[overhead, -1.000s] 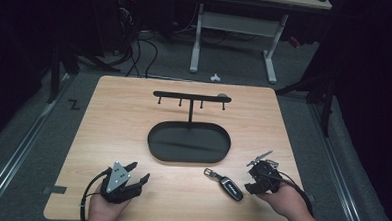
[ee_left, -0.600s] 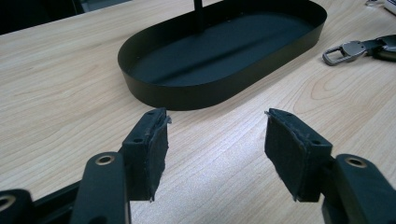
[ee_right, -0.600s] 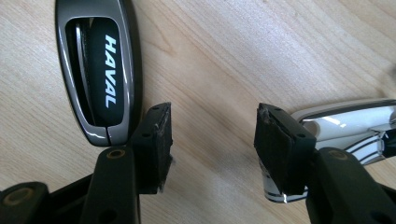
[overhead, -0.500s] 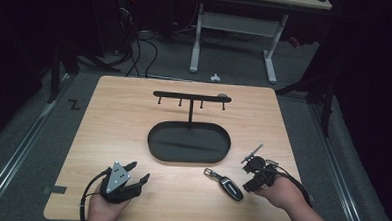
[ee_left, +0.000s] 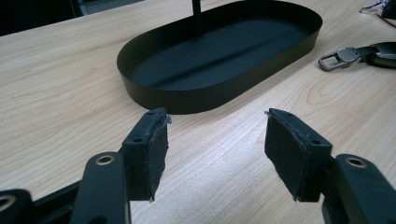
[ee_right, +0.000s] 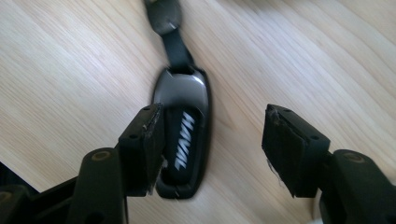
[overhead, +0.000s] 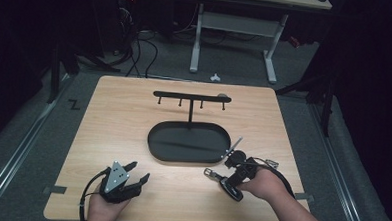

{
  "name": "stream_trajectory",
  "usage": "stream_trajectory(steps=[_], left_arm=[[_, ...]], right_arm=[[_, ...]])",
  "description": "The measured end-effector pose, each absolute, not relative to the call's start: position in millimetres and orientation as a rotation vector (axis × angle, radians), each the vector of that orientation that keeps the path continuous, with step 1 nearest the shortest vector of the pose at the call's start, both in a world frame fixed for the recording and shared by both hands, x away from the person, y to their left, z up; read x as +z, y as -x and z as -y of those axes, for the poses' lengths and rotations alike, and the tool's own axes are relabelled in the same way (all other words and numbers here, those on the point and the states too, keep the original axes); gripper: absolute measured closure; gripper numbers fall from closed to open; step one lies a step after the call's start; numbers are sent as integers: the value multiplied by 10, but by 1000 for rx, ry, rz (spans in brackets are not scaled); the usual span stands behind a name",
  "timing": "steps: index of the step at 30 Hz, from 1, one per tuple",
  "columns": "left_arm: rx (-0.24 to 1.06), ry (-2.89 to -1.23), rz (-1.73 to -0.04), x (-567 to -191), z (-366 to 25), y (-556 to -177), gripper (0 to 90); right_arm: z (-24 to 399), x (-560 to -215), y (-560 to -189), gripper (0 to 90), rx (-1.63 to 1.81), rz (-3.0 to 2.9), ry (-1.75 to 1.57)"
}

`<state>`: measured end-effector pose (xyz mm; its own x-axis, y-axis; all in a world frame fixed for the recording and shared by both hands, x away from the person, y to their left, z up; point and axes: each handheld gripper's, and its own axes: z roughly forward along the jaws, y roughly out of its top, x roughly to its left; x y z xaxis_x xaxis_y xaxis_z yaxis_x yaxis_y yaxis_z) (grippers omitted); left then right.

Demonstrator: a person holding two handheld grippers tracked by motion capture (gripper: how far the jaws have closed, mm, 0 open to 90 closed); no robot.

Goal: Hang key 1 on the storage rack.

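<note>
Car key fob (ee_right: 183, 135) flat on table (overhead: 133, 123), near front edge toward right corner, just in front of black oval tray (overhead: 188, 142).

Small, light, hard. Smooth shiny shell, likely slippery. Metal clip (ee_left: 339, 57) on short strap probably floppy.

Best grabbed across long sides of fat body.

Right gripper (ee_right: 215, 149) over fob, jaws wide, just been opening, one pad over fob's edge, no squeeze.

Left gripper (ee_left: 217, 147) wide, nothing between pads.

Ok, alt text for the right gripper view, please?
A black car key lies flat on the wooden table, between the open jaws of the right gripper, close to one pad. Its strap runs toward the top edge.
</note>
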<state>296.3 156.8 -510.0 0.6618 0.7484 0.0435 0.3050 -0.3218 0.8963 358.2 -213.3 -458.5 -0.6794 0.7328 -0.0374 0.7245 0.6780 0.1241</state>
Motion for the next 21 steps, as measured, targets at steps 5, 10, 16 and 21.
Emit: stream_trajectory(steps=[5,10,16,21], left_arm=[[570,-1907,-827,-5098,-1576,-2966,400],[571,-1909,-825,-5097,-1580,-2966,400],[568,-1911,-825,-5099,-1585,-2971,400],[567,-1911,-824,-5099,-1585,-2972,401]], right_arm=[[1937,-4632,-3639,386,168,-2835,-1167],[1820,-4685,-3720,485,150,-2834,-1158],[1766,-4775,-3785,590,103,-2846,-1157],[1735,-4834,-3796,668,79,-2861,-1115]])
